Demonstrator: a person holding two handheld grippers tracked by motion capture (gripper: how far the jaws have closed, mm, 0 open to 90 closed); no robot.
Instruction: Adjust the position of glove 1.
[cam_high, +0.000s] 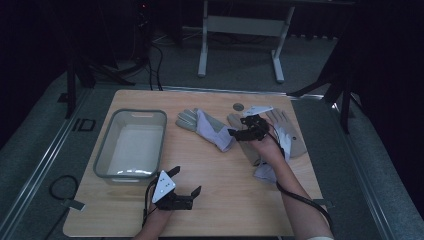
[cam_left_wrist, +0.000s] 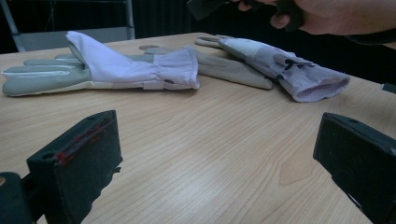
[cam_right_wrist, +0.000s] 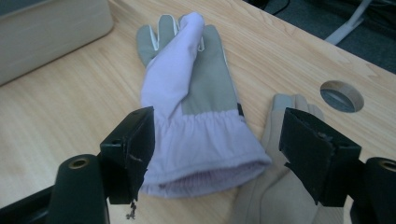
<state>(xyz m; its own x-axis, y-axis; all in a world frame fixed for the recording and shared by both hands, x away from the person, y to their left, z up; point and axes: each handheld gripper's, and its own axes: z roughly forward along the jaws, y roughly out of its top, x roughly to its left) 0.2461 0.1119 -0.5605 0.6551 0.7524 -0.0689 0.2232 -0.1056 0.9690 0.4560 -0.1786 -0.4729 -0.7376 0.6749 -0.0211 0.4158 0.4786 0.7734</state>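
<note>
Wooden table: right tool has jaws apart, straddling the cuff of the lavender-grey glove without pressing it, left tool apart near the front edge, no readable writing.

Wooden table with round hole: grey tub, two work gloves.

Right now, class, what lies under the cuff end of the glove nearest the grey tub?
Under the cuff of the lavender glove lies part of a tan glove, beside the right gripper. How far the tan glove runs beneath the cuff is hidden.
</note>
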